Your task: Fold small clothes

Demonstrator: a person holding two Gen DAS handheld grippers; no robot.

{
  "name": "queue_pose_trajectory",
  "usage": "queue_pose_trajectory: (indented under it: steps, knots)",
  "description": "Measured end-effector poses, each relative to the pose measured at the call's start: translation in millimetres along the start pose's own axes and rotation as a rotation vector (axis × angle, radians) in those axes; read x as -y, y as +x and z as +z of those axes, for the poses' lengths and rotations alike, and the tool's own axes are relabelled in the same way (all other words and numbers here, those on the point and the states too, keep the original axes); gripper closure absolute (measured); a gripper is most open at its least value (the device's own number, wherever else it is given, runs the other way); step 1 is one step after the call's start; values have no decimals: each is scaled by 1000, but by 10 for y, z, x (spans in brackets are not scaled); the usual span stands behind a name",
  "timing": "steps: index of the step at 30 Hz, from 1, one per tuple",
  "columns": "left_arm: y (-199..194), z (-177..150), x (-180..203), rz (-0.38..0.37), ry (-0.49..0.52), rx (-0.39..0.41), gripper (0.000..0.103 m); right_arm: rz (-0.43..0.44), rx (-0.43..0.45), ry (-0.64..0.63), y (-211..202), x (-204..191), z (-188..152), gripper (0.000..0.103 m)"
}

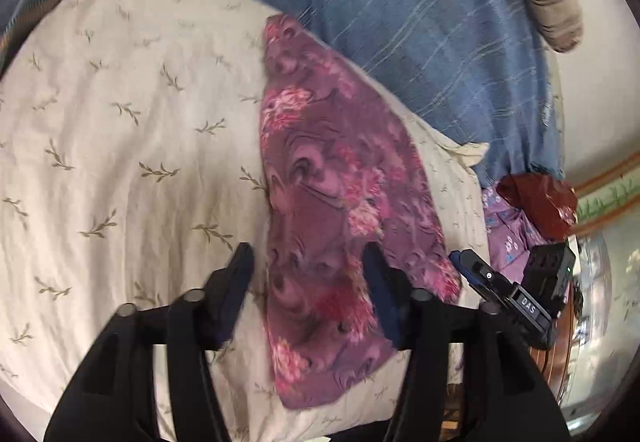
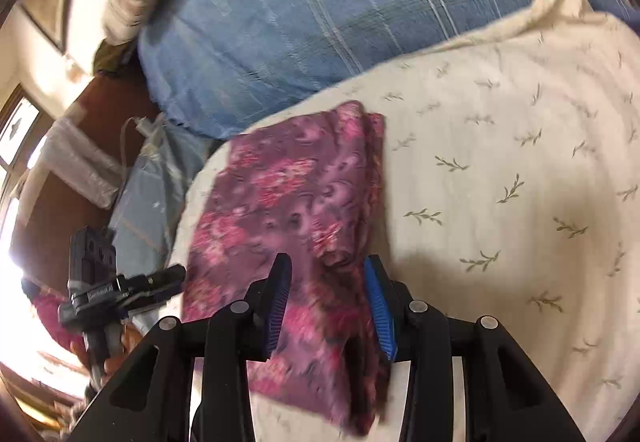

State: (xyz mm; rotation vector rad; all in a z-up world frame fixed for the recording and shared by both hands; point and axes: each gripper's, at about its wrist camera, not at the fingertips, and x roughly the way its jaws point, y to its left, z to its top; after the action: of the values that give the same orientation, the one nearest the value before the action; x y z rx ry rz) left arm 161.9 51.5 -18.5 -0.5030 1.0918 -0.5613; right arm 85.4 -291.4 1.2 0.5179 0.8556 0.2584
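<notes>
Folded purple floral cloth (image 1: 340, 182) on my cream leaf-print pillow (image 1: 120, 142).
My left gripper (image 1: 308, 262) and right gripper (image 2: 326, 274) both gape, holding nothing, above the cloth's near edge.

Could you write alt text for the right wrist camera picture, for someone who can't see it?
A folded purple-pink floral cloth lies on a cream leaf-print pillow, with the right claw open just above its near edge. A blue striped pillow sits behind; the left claw shows at left.
</notes>
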Motion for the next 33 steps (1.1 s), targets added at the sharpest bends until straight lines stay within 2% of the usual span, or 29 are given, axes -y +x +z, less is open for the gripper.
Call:
queue_pose_trajectory:
  steps: [1, 3, 4, 5, 9, 10, 12, 13, 15, 17, 18, 21, 23, 27, 29, 33]
  knots:
    - [-64, -46, 2, -10, 13, 2, 25, 3, -2, -15, -22, -44, -36, 63]
    - [-38, -170, 90, -16, 43, -23, 23, -18, -25, -37, 55, -77, -125, 64]
    - [6, -229, 138, -13, 56, -43, 23, -51, -51, -64, 138, -115, -197, 84]
    - [59, -306, 171, 0, 66, -68, 23, -94, -61, -108, 202, -152, -249, 90]
    - [211, -510, 202, 106, 109, -106, 23, -58, 77, -127, -78, -262, -289, 91]
    - [232, -527, 170, 123, 106, -110, 23, -74, 75, -118, -70, -220, -267, 91]
    - [265, -550, 131, 127, 99, -109, 23, -152, -17, -77, 157, -26, -270, 89]
    - [251, -553, 140, 132, 102, -104, 23, -159, -46, -54, 254, 53, -298, 85]
    - [213, -561, 190, 153, 123, -107, 23, -152, -11, -13, 194, 98, -295, 78]
    - [165, -547, 245, 121, 142, -108, 24, -128, -14, 25, 132, 114, -272, 72]
    - [87, -534, 258, 98, 153, -96, 24, -111, -12, 41, 67, 116, -254, 72]
    - [-209, -385, 331, 41, 187, -8, 24, -81, 43, 65, -104, 128, -127, 70]
    - [-302, -199, 380, 55, 202, 34, 24, -57, 73, 96, -146, 141, 5, 66]
    - [-60, 305, 440, 114, 174, 5, 24, -50, 58, 104, 120, 44, 339, 64]
    - [144, 526, 433, 142, 154, -27, 24, -76, 51, 106, 310, 21, 481, 64]
    - [513, 763, 401, 181, 112, -56, 24, -130, 13, 113, 692, 53, 698, 64]
